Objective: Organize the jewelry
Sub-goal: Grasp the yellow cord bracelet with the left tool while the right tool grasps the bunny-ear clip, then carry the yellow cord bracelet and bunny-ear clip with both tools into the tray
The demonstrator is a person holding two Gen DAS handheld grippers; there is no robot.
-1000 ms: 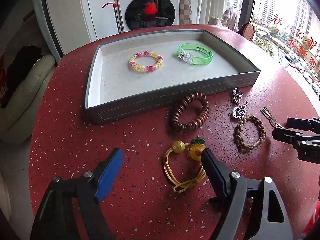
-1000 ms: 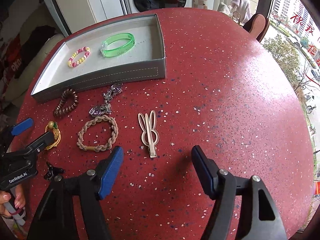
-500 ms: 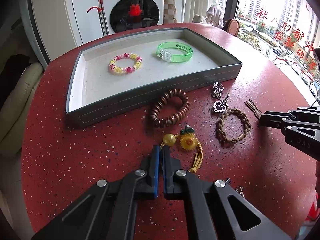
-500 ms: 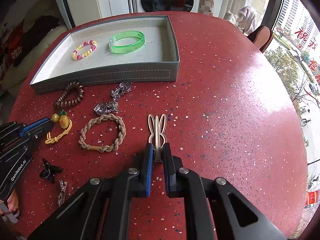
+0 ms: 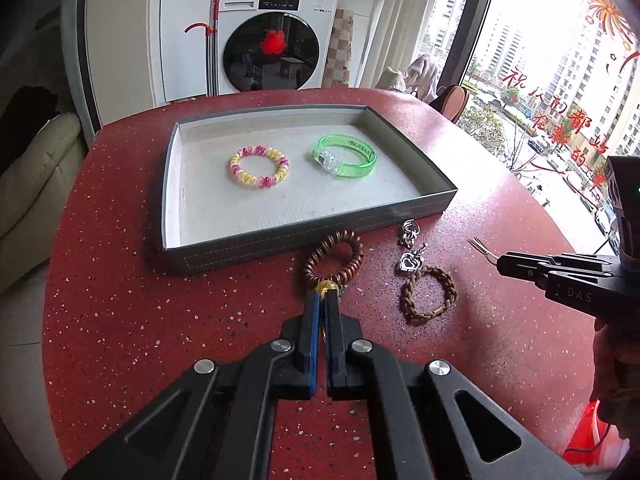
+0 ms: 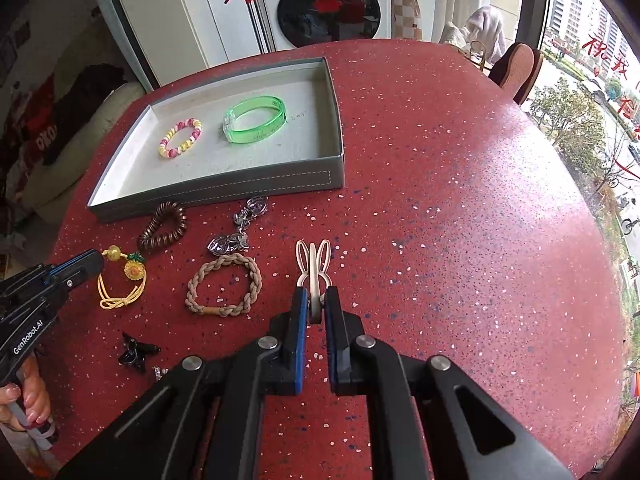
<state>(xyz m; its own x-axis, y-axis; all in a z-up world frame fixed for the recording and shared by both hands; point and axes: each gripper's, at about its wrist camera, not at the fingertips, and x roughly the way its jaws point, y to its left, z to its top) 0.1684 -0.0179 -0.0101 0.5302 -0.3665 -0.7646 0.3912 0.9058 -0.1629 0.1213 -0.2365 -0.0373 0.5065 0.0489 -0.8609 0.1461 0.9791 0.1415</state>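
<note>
A grey tray (image 5: 280, 240) (image 6: 224, 190) on the red table holds a pink-yellow bead bracelet (image 5: 259, 166) (image 6: 181, 137) and a green bangle (image 5: 346, 156) (image 6: 255, 119). My left gripper (image 5: 321, 300) (image 6: 94, 258) is shut on the yellow cord hair tie with a sunflower (image 6: 124, 280), its bead (image 5: 327, 287) at the tips. My right gripper (image 6: 316, 296) (image 5: 502, 263) is shut on the beige rabbit-ear hair clip (image 6: 313, 266) (image 5: 482, 249).
In front of the tray lie a brown coil bracelet (image 5: 334, 254) (image 6: 163, 226), a silver heart keychain (image 5: 409, 250) (image 6: 236, 228) and a braided tan bracelet (image 5: 429, 294) (image 6: 224, 290). A black clip (image 6: 136, 352) lies near the front edge. A washing machine (image 5: 276, 36) stands behind.
Both grippers went from open to shut, the left on the yellow hair tie, the right on the rabbit clip. The left gripper has since moved forward towards the tray with the tie.
</note>
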